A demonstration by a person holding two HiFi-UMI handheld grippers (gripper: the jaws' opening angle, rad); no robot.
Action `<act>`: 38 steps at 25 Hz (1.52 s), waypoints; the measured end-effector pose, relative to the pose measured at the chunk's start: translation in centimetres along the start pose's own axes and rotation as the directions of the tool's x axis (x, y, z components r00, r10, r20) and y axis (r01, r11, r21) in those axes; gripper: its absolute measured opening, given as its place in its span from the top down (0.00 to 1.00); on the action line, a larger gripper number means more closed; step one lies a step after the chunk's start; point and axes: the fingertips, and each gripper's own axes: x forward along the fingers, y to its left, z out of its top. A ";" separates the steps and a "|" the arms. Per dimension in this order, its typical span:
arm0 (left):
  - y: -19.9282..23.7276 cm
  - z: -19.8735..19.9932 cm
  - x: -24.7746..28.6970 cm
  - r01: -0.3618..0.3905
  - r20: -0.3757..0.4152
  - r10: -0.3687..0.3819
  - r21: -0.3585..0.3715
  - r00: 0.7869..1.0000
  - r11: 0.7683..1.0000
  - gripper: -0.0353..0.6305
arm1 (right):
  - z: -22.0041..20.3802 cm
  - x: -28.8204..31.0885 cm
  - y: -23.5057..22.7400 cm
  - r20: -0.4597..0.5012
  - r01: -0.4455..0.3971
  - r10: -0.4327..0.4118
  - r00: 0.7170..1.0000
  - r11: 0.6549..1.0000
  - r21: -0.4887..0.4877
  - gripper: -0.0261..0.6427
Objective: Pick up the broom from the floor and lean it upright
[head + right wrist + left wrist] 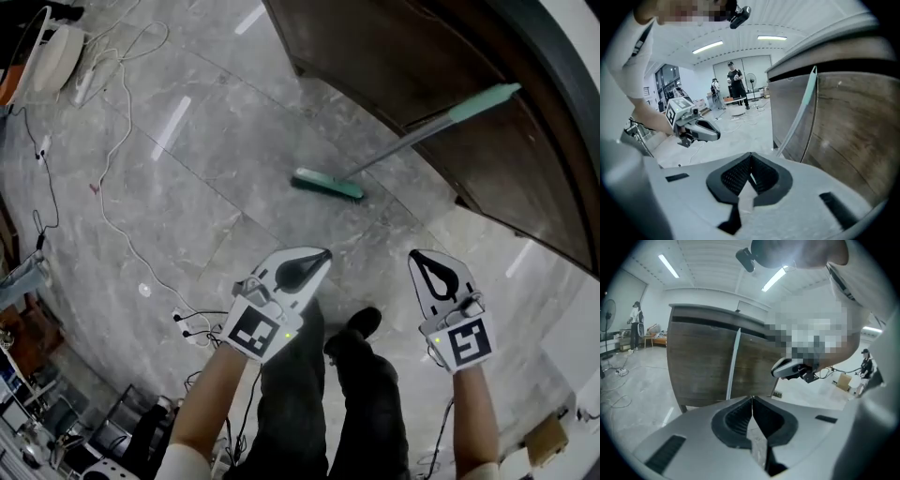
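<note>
The broom leans tilted against the dark wooden counter (403, 56). Its green head (326, 184) rests on the grey floor and its teal-gripped handle (478, 103) lies against the counter front. No gripper touches it. My left gripper (325, 253) and right gripper (415, 254) hover side by side nearer me, both pointing toward the broom, both shut with nothing between the jaws. The left gripper view shows its shut jaws (752, 398) with the pale broom handle (733, 366) beyond. The right gripper view shows its shut jaws (751, 154) and the same handle (806, 105).
White cables (112, 178) trail over the floor at left, with a power strip (187, 323) near my feet (361, 323). A white appliance (56, 56) sits at the far left. People stand in the room's background (736, 79).
</note>
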 end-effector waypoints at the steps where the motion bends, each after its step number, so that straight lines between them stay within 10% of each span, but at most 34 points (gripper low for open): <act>1: -0.4 1.6 -1.2 -0.010 -0.001 0.010 -0.006 1.000 1.000 0.93 | 1.0 -1.1 0.7 -0.004 -0.002 0.002 1.000 1.000 -0.001 0.96; 13: -9.0 20.0 -14.3 -0.040 -0.023 0.036 -0.231 0.999 0.972 0.93 | 17.3 -20.3 6.1 0.011 0.026 -0.026 1.000 0.999 -0.026 0.96; 20: -16.0 33.1 -24.4 -0.114 -0.034 0.109 -0.175 0.993 0.978 0.93 | 26.5 -35.1 10.7 0.021 0.074 -0.073 0.997 0.996 -0.041 0.96; 25: -20.9 37.5 -30.3 -0.183 -0.084 0.175 -0.089 0.981 0.979 0.93 | 29.5 -41.7 14.1 0.050 0.118 -0.117 0.992 0.993 -0.006 0.96; 38: -25.8 40.8 -43.9 -0.104 0.085 0.120 -0.168 0.989 0.980 0.93 | 34.5 -48.1 24.5 0.163 0.242 -0.262 0.951 0.961 0.135 0.96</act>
